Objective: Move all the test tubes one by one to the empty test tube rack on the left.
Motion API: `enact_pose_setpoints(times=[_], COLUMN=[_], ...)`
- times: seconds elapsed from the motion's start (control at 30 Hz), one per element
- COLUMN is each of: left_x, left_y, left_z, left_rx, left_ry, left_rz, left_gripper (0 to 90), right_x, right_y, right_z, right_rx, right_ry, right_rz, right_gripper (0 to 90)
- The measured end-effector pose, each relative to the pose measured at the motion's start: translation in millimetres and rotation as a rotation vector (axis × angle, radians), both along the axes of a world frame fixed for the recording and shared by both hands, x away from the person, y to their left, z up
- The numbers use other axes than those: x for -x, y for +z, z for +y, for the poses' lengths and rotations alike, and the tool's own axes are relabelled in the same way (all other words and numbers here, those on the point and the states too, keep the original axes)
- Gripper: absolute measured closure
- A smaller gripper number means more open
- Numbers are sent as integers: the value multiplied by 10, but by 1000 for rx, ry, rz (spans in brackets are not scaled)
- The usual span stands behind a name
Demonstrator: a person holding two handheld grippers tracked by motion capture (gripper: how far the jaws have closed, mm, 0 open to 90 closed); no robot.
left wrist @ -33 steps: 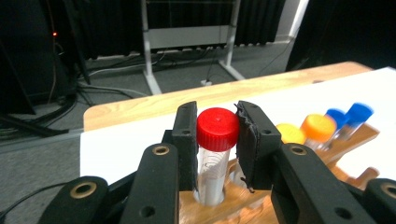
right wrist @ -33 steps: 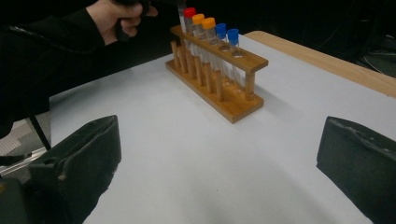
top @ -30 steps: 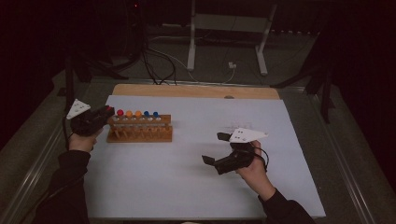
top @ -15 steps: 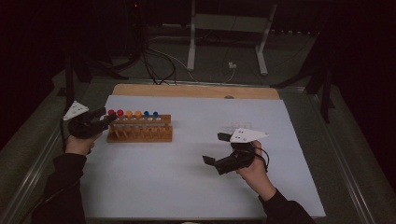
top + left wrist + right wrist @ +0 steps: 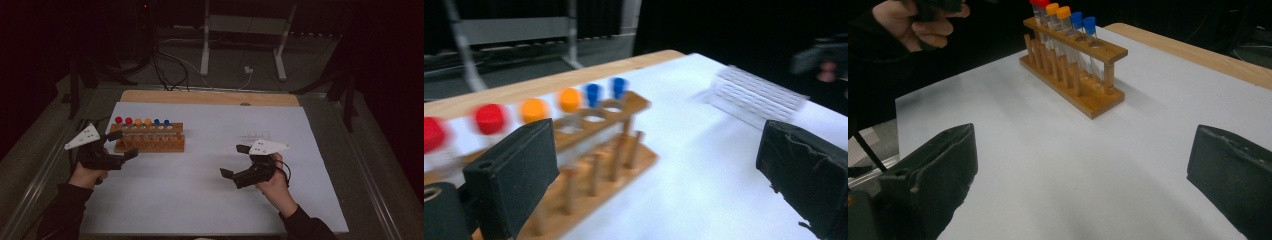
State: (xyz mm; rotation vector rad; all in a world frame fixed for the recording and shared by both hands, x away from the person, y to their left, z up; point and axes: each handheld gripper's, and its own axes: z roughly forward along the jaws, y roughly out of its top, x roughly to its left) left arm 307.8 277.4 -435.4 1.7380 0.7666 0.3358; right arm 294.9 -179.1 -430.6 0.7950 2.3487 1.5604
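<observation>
The right gripper (image 5: 239, 162) is held near the person with fingers spread, empty. Farther off, the left gripper (image 5: 120, 144), fingers likewise apart, sits just beside the wooden rack (image 5: 150, 141) of capped tubes (image 5: 142, 121) on the white surface (image 5: 210, 200); a careless sideways nudge is judged likely to shove or tip the rack.

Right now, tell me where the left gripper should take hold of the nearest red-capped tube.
Grip the red-capped tube just under its cap, coming from above. It stands upright in the wooden rack, whose top rail hides the lower glass. The left gripper is open beside that end.
</observation>
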Motion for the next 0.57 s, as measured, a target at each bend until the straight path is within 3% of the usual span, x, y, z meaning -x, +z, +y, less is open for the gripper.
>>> enact_pose_setpoints(times=[0.17,0.4,0.57], left_x=[128,319,369], left_y=[-101,-237,-401], left_z=[-209,-527,-659], left_rx=[-18,-56,-79], left_ry=[-86,-155,-175], left_rz=[11,-26,-16], left_gripper=[6,6,6], right_x=[17,47,67], right_y=[-19,-70,-98], right_z=[-43,-75,-88], right_rx=[-4,11,28], right_ry=[-13,-25,-25], right_rz=[-2,-10,-17], right_gripper=[0,0,0])
